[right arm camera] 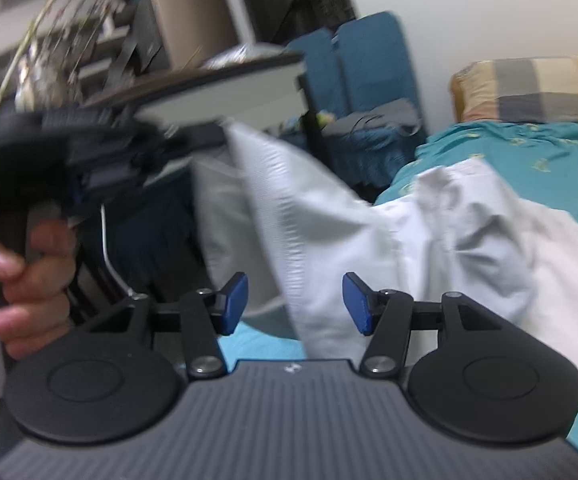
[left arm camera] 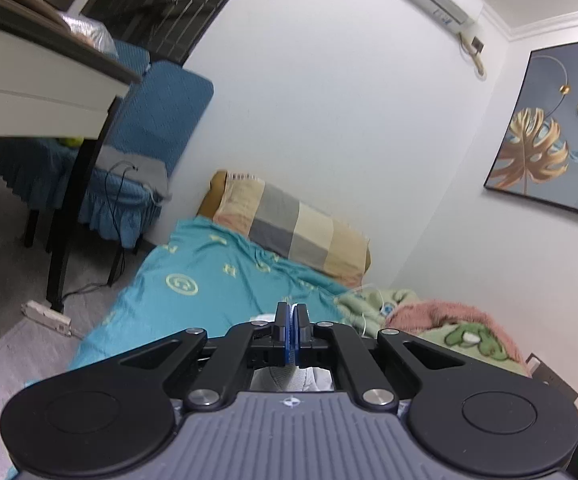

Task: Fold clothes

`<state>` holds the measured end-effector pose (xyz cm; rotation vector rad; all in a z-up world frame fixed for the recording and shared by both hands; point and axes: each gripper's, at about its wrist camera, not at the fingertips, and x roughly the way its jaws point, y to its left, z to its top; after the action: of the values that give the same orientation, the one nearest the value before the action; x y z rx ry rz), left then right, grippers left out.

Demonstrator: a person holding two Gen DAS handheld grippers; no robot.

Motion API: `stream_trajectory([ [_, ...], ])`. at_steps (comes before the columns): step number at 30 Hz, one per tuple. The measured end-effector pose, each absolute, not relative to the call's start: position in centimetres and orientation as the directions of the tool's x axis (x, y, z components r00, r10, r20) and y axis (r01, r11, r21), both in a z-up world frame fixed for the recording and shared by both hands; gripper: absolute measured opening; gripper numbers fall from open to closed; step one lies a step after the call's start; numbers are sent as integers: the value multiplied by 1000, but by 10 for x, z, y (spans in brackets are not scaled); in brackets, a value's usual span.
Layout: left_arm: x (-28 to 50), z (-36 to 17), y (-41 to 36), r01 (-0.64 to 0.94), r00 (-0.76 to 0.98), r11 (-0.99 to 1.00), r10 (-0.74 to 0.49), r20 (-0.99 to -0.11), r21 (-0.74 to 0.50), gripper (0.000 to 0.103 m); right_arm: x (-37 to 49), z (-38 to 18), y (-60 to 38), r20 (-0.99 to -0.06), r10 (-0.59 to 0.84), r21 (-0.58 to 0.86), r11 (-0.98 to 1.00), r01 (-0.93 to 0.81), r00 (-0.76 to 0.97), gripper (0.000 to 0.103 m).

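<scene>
A white garment lies partly on the teal bedsheet and is lifted at one end. In the right wrist view my left gripper, blurred and held by a hand, is shut on the garment's raised corner. In the left wrist view my left gripper has its blue pads pressed together, with white cloth hanging below them. My right gripper is open and empty, and the garment's ribbed edge hangs between and beyond its fingers.
A plaid pillow lies at the head of the bed by the white wall. A green and pink blanket lies at the right. A table and blue-covered chairs stand left of the bed. A power strip lies on the floor.
</scene>
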<state>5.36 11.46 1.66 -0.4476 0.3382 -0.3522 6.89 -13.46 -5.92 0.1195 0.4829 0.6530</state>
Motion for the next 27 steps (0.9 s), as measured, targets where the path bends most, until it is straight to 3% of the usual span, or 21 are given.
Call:
stream_trajectory([
  [4, 57, 12, 119, 248, 885, 837, -400, -238, -488, 2, 77, -77, -113, -477, 513, 124, 843, -523, 714, 54],
  [7, 62, 11, 118, 236, 885, 840, -393, -249, -488, 2, 84, -85, -119, -523, 447, 91, 876, -474, 726, 6],
  [12, 69, 7, 109, 201, 886, 880, -350, -303, -430, 2, 77, -57, -158, -429, 467, 201, 884, -422, 773, 6],
  [18, 86, -15, 93, 138, 845, 925, -297, -446, -354, 4, 72, -28, -211, -314, 523, 412, 827, -383, 792, 6],
  [27, 94, -46, 54, 115, 790, 980, -190, -583, -165, 42, 85, -28, -217, -295, 523, 470, 808, -355, 800, 6],
])
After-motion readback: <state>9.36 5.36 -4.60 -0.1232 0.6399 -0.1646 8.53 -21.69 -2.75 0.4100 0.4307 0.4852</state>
